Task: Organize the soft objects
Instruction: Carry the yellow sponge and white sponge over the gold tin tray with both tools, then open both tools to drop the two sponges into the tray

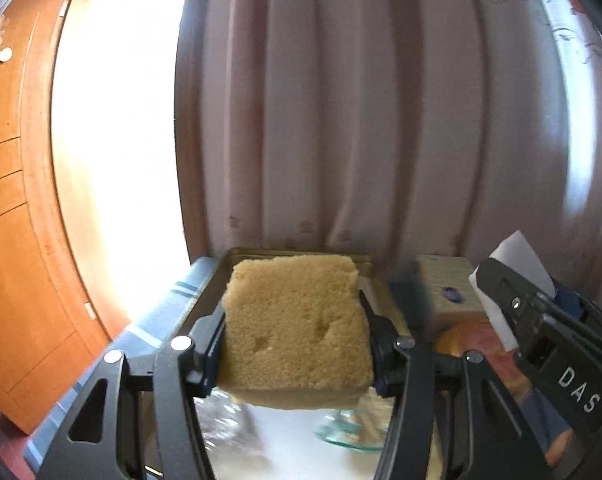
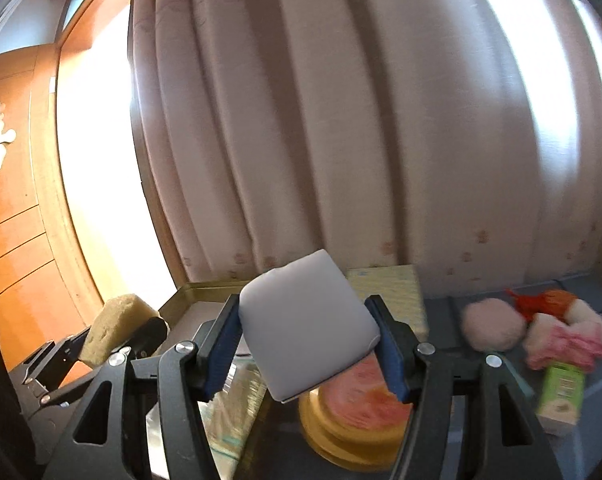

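The left gripper (image 1: pixel 297 344) is clamped on a tan, coarse-pored block of sponge (image 1: pixel 297 324), which fills the lower middle of the left wrist view and bulges slightly past the black fingers (image 1: pixel 209 344) on both sides. The sponge is held up off the surface, in front of a shallow gold-rimmed metal tray (image 1: pixel 301 254) that sits behind it. Below it lies a clear glass dish (image 1: pixel 353 432), blurred.

The right gripper (image 2: pixel 307 338) grips a pale grey, smooth, pillow-like square pad (image 2: pixel 307 320) between its blue-lined fingers (image 2: pixel 389 356), tilted, in the lower middle of the right wrist view. Under it lies a round yellow tin with a pink and orange lid (image 2: pixel 357 412). Behind it stands a yellow-green patterned box (image 2: pixel 393 292).

In the lower right of that view, on a dark blue-grey tabletop (image 2: pixel 481 364), lie a pink fluffy ball (image 2: pixel 493 328), a pink and white plush toy with orange yarn (image 2: pixel 565 332), and a small green carton (image 2: pixel 561 396), close together. The other gripper with its sponge shows at lower left.

A pale pink pleated curtain (image 2: pixel 361 120) hangs behind everything; an orange wooden panelled door (image 1: pixel 13 200) stands at the left.
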A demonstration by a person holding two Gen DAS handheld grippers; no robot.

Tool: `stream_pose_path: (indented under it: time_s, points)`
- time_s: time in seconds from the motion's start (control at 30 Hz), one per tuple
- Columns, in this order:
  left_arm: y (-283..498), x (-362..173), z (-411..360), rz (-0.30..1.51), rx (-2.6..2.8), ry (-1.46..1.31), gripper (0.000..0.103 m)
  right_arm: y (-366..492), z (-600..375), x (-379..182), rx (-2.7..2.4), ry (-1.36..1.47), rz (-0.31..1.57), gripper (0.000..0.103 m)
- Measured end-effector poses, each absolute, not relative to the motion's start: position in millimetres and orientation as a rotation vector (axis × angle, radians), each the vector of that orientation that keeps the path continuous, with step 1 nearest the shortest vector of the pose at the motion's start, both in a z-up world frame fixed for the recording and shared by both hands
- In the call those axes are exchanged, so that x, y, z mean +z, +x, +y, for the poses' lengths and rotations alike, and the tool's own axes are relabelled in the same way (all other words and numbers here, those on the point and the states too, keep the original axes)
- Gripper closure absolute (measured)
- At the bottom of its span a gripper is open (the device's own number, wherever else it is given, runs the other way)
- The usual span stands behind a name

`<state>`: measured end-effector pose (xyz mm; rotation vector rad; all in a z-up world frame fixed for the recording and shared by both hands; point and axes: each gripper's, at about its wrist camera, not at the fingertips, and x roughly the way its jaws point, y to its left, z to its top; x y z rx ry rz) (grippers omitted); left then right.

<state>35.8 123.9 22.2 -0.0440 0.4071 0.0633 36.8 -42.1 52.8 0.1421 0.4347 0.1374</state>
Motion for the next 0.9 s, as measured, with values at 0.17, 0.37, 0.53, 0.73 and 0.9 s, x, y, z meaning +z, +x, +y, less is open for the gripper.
stream_pose_path:
  time_s: [0.17,0.37,0.53,0.73,0.9]
  points:
    - [53,16,143,0.443,0.123,-0.045,0.048,62,-24,46,0.155,0.169,0.472,0.039]
    - [68,3,155,0.506,0.167,-0.046,0.049,77,-6,38,0.174,0.144,0.511,0.039]
    - [74,-2,156,0.543,0.191,-0.022,0.049,86,5,36,0.193,0.132,0.539,0.038]
    - [84,-9,162,0.579,0.221,-0.028,0.049,103,9,34,0.223,0.141,0.603,0.037]
    - [88,-9,166,0.582,0.248,-0.046,0.025,113,20,28,0.288,0.134,0.664,0.029]
